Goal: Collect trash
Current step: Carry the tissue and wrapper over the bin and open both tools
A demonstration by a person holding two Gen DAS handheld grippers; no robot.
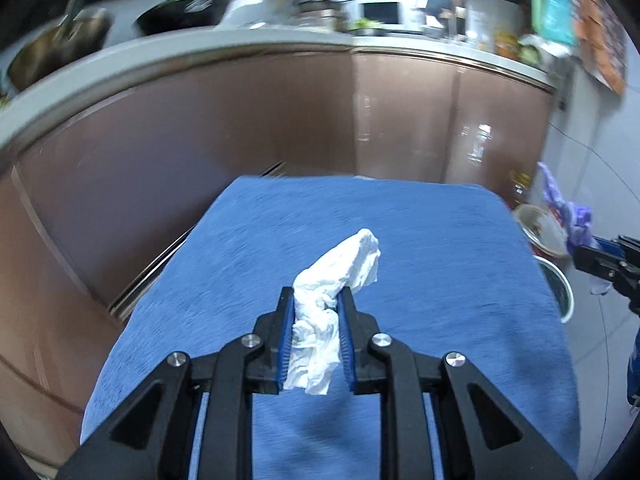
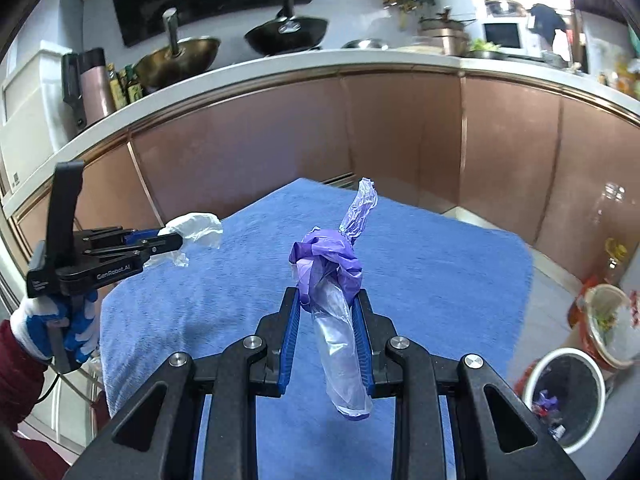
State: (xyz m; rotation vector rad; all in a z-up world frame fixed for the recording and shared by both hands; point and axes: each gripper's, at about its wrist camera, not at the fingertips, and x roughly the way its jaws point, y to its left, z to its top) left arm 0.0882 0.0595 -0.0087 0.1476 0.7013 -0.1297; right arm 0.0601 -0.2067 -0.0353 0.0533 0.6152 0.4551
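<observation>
My left gripper (image 1: 316,296) is shut on a crumpled white tissue (image 1: 336,272) and holds it above the blue towel (image 1: 440,240) on the table. It also shows at the left of the right wrist view (image 2: 176,242), with the tissue (image 2: 196,226) in its jaws. My right gripper (image 2: 328,294) is shut on a knotted purple plastic bag (image 2: 326,264) with a clear twisted tail, held above the blue towel (image 2: 440,248). The right gripper shows at the far right of the left wrist view (image 1: 600,260) with the purple bag (image 1: 568,212).
A white trash bin (image 2: 564,396) with scraps inside stands on the floor at the lower right, with a used noodle cup (image 2: 608,320) behind it. Brown kitchen cabinets (image 2: 400,132) and a counter with woks (image 2: 286,32) lie beyond the table.
</observation>
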